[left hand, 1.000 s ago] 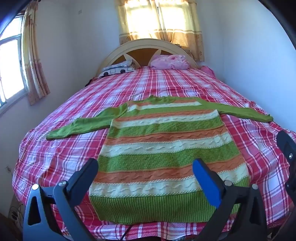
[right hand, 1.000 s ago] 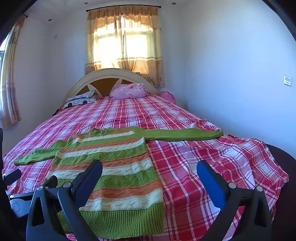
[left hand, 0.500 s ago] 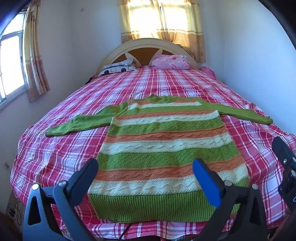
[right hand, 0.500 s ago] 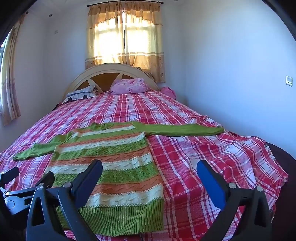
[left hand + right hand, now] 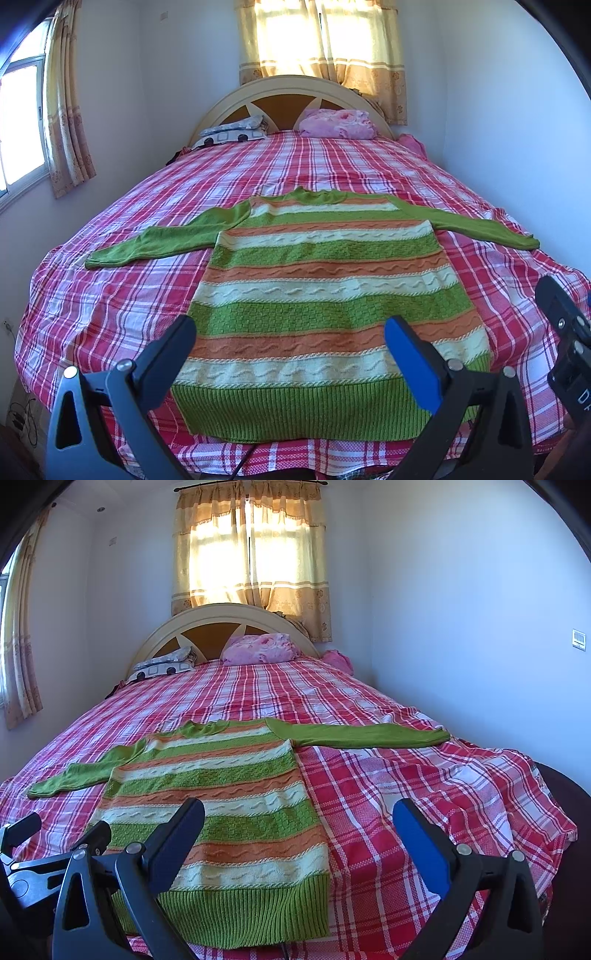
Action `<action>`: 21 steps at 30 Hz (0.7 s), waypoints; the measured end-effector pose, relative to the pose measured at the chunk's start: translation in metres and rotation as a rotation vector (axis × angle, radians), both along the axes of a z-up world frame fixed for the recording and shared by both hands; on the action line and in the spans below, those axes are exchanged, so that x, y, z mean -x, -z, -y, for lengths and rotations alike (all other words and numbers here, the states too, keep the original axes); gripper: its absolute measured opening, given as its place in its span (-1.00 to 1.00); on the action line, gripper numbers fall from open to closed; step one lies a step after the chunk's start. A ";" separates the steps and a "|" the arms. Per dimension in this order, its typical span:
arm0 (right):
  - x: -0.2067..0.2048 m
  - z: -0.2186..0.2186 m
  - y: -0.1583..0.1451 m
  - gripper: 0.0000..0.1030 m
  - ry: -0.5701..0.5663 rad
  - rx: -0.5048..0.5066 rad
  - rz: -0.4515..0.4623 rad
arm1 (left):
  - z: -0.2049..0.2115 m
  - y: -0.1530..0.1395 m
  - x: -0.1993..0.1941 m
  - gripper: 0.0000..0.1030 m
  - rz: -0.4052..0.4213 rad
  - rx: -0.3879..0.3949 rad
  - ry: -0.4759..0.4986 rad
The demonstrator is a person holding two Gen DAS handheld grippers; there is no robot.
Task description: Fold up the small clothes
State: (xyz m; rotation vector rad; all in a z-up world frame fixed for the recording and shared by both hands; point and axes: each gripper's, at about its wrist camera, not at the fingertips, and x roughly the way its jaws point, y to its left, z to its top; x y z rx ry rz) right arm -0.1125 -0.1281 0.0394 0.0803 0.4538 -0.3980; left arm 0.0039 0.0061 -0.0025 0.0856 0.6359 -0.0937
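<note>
Both tongs, left gripper (image 5: 288, 343) and right gripper (image 5: 299, 823), gape wide and empty over the striped sweater (image 5: 325, 295) at lower centre, and a shallow pinch at that thick hem could well slip off.

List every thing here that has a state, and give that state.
sweater: spread flat on the bed, sleeves out to both sides, not folded yet
left gripper: open, holding nothing
right gripper: open, holding nothing
curtains: drawn shut
bedsheet: covering the bed, wrinkled near the right edge
</note>
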 end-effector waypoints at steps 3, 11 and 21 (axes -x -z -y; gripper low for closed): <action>0.000 -0.003 0.000 0.98 -0.002 0.002 0.001 | 0.000 0.000 0.002 1.00 0.003 -0.002 -0.002; 0.000 -0.001 0.000 0.98 -0.007 -0.019 -0.004 | 0.000 -0.001 0.004 1.00 0.000 0.019 -0.001; 0.002 0.001 -0.004 0.98 -0.014 -0.014 0.011 | -0.002 -0.003 0.005 1.00 -0.001 0.025 -0.007</action>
